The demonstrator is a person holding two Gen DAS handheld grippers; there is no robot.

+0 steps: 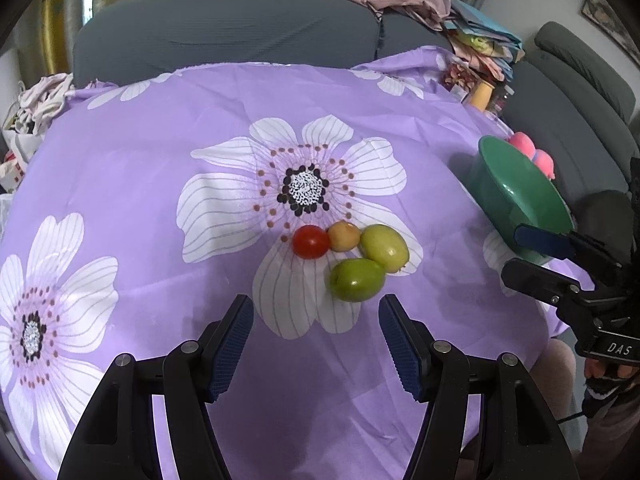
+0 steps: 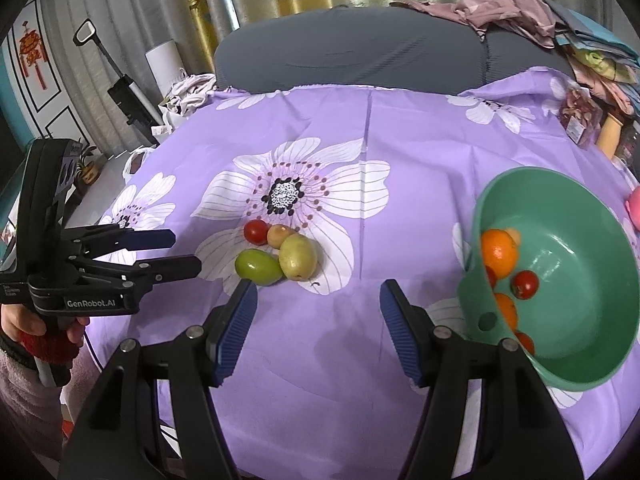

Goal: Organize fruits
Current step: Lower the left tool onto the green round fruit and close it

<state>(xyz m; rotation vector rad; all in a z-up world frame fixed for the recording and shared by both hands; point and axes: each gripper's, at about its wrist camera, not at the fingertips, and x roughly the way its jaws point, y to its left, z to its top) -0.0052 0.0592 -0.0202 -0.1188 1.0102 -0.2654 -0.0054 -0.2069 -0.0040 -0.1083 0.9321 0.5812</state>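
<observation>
Your left gripper point(image 1: 316, 344) and right gripper point(image 2: 318, 330) are matte black, with round silver screws at the joints and ribbed blue pads point(image 1: 232, 354) on the fingers. One body reads "GenRobot.AI", the other "DAS" (partly cut off). Your left hand point(image 2: 36, 326) shows bare skin above a fuzzy pink sleeve.
</observation>
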